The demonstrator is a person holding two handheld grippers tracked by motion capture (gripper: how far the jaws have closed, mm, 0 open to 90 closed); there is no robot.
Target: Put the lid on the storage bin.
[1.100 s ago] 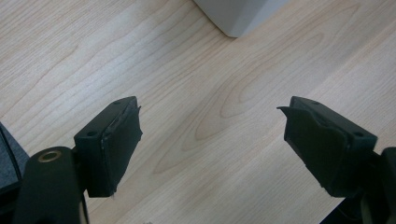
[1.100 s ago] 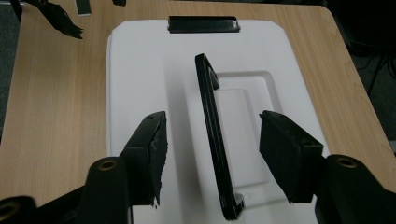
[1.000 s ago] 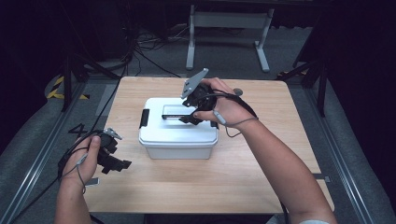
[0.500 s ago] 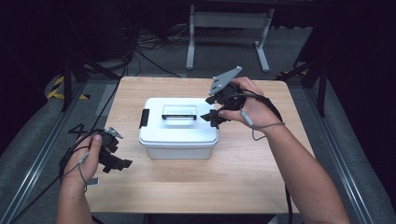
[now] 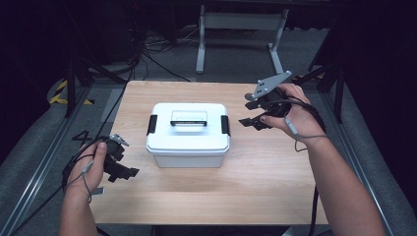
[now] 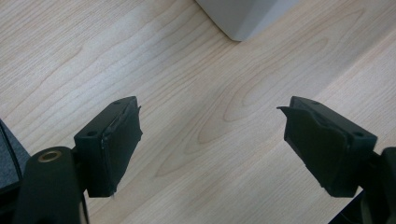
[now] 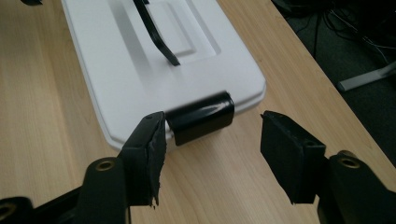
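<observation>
White plastic lidded box [image 5: 188, 133] sits mid-table; right gripper [image 5: 252, 122], jaws wide and empty, faces its right black latch [image 5: 225, 125], likely to unclip it; left gripper [image 5: 129, 172] rests wide open, empty.

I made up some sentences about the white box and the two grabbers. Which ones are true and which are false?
1. The white box sits on the wooden table with its lid on. True.
2. The right gripper is squeezing the black latch. False: its jaws stand open, and the latch lies beyond them.
3. The left gripper is holding the box's handle. False: it is open beside the box, holding nothing.
4. The box has a black latch at each end. True.
</observation>
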